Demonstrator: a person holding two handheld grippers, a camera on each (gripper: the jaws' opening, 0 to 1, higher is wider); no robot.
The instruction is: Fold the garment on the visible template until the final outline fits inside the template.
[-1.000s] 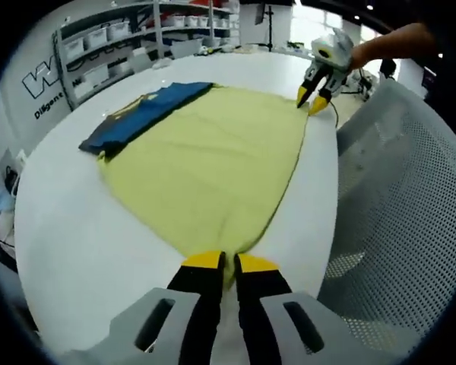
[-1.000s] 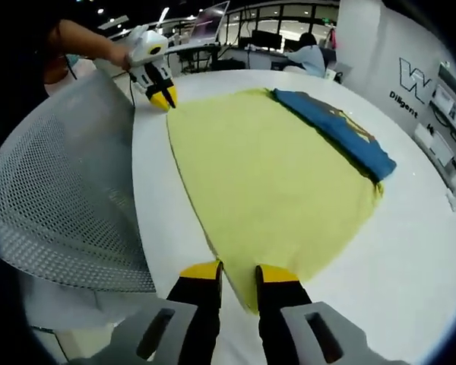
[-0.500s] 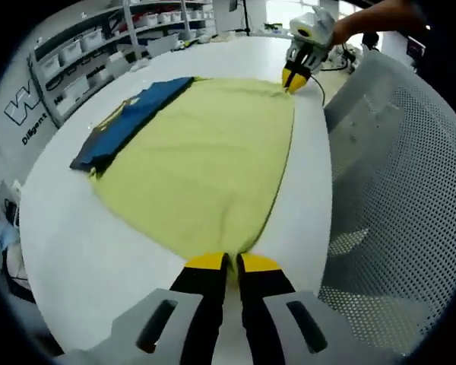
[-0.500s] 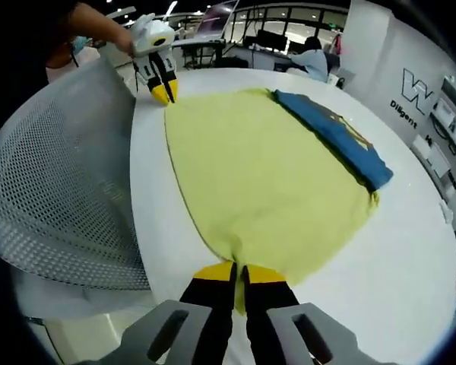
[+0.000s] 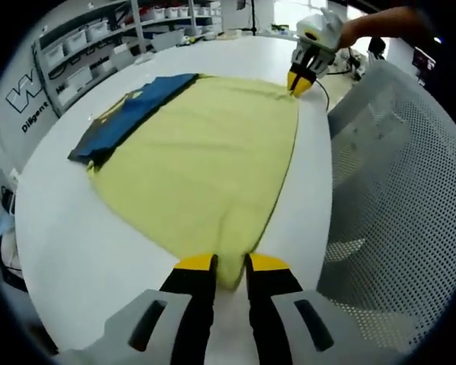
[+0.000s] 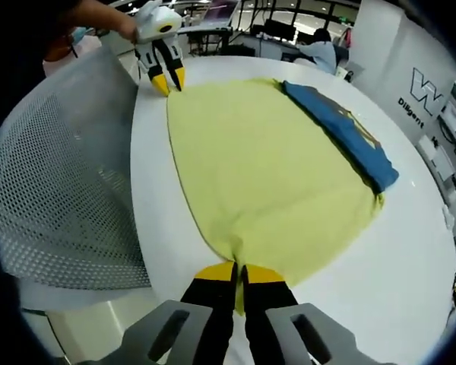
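Yellow garment (image 5: 205, 160) lay spread flat on the white tabletop (image 5: 61, 228), a folded blue garment (image 5: 129, 118) along its far edge. Left tongs (image 5: 229, 264) stood slightly parted, straddling the near corner of the yellow cloth. Right tongs (image 6: 237, 268) were closed, pinching the opposite near corner. A mesh chair back (image 6: 61, 182) stood beside the tabletop.

— Garment?
— Yellow-green garment (image 5: 205, 152) spread flat on the white table (image 5: 68, 228), one corner pinched at the near edge – small pucker there (image 6: 237, 262).
— Anything else on it?
— Dark blue folded cloth (image 6: 342, 133) with a yellow print, lying along the garment's far side, overlapping its edge.
— Template?
— Can't tell.
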